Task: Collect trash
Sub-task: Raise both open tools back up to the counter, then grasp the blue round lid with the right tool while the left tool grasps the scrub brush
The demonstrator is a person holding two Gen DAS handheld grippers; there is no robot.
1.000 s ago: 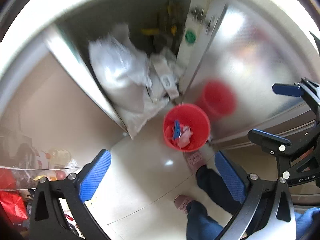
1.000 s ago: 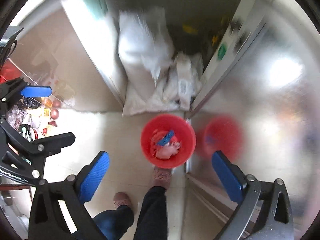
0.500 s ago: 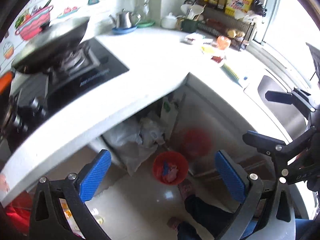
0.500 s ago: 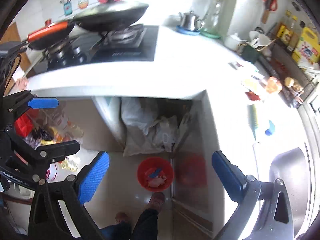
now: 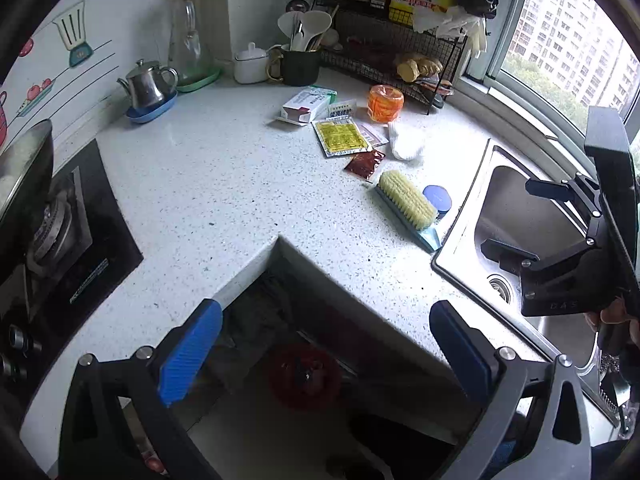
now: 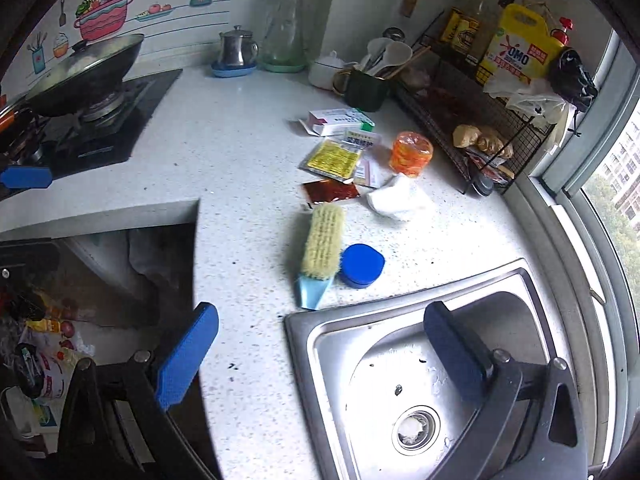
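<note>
While both grippers hang empty above the counter [image 5: 224,184], the collecting looks only partly done. At the near left, down on the floor below the counter edge, the red bin [image 5: 306,374] already holds some scraps, though it is dim. The left gripper [image 5: 324,344] has its blue fingers spread wide with nothing between them. Farther right on the counter the litter waits: an opened carton [image 6: 338,122], a yellow sachet [image 6: 332,159], a dark red sachet [image 6: 331,192], a crumpled white tissue [image 6: 398,198] and an orange wrapped cup [image 6: 411,153]. A scrub brush [image 6: 322,250] and blue lid [image 6: 360,265] lie nearer the sink [image 6: 400,312], where the right gripper [image 6: 320,354] hovers, fingers likewise spread apart.
</note>
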